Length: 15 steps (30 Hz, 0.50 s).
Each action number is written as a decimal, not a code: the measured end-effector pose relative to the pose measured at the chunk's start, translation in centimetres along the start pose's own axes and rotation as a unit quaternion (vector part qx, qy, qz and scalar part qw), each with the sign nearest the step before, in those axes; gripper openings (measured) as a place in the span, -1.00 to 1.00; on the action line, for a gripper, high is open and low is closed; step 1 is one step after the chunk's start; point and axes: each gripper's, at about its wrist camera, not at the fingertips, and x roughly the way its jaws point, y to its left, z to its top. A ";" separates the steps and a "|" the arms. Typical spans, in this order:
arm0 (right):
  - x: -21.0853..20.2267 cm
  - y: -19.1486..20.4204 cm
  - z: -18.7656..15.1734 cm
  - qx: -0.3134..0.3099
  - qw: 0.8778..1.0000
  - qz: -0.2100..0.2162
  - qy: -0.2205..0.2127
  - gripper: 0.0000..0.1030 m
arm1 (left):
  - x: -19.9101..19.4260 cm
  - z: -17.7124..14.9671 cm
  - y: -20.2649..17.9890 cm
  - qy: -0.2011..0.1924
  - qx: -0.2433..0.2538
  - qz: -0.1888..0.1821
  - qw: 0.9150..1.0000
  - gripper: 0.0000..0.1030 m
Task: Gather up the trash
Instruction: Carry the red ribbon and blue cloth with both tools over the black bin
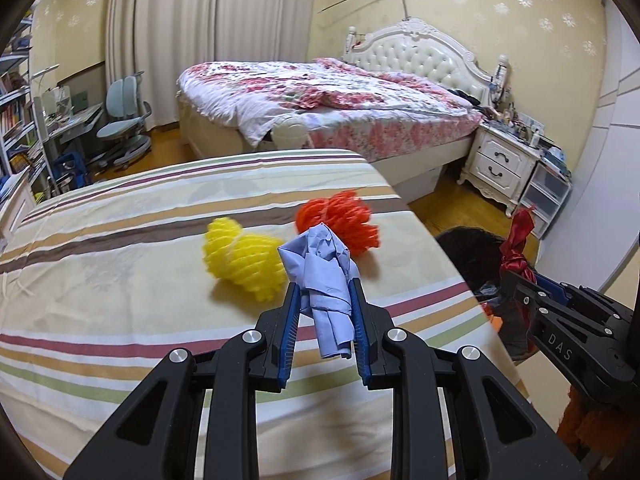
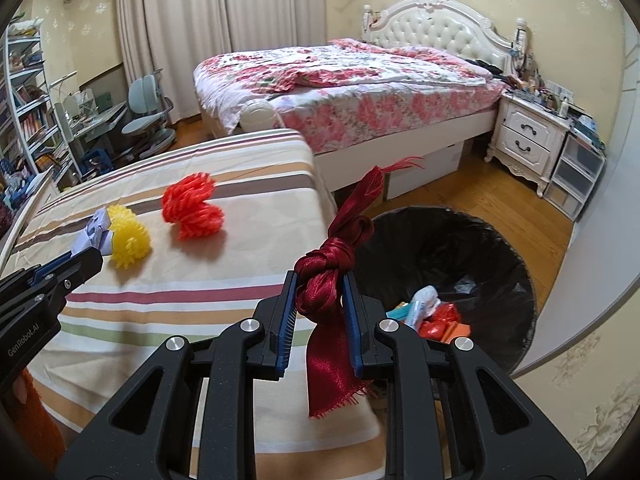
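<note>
Clearly both claws were loaded: the left claw clenched a crumpled blue paper above the striped counter, and the right claw gripped a knotted red ribbon — just beside the black-lined trash bin. Next, I think, each should move over the bin and release; yellow and orange foam nets remained.

In the left wrist view the right tongs hide most of the black bin; nightstand clutter too small to tell; bookshelf cut off
</note>
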 end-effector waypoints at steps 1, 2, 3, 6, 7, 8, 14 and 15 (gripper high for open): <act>-0.1 -0.6 0.1 0.003 1.000 -0.004 -0.002 -0.58 | 0.1 0.0 -0.4 0.000 0.003 -0.003 1.000 -0.51; -0.2 -1.0 0.1 0.006 1.000 -0.008 -0.003 -0.58 | 0.4 0.2 -1.0 0.001 0.006 -0.007 1.000 -0.51; -0.2 -1.5 0.1 0.010 1.000 -0.012 -0.005 -0.58 | 0.5 0.2 -1.4 0.002 0.008 -0.010 1.000 -0.51; -0.5 -2.9 0.2 0.020 0.999 -0.023 -0.009 -0.58 | 1.0 0.6 -3.0 0.001 0.018 -0.020 1.000 -0.51; -0.5 -3.4 0.2 0.023 0.999 -0.026 -0.010 -0.58 | 1.1 0.7 -3.5 0.000 0.023 -0.023 0.999 -0.51; -0.5 -3.8 0.3 0.026 0.999 -0.029 -0.011 -0.58 | 1.2 0.8 -4.1 -0.002 0.028 -0.026 0.999 -0.51; -0.7 -6.8 0.6 0.042 0.998 -0.052 -0.020 -0.58 | 2.1 1.6 -7.3 -0.006 0.050 -0.042 0.998 -0.51; -0.6 -7.5 0.6 0.046 0.997 -0.055 -0.020 -0.58 | 2.3 1.7 -7.9 -0.006 0.054 -0.045 0.997 -0.51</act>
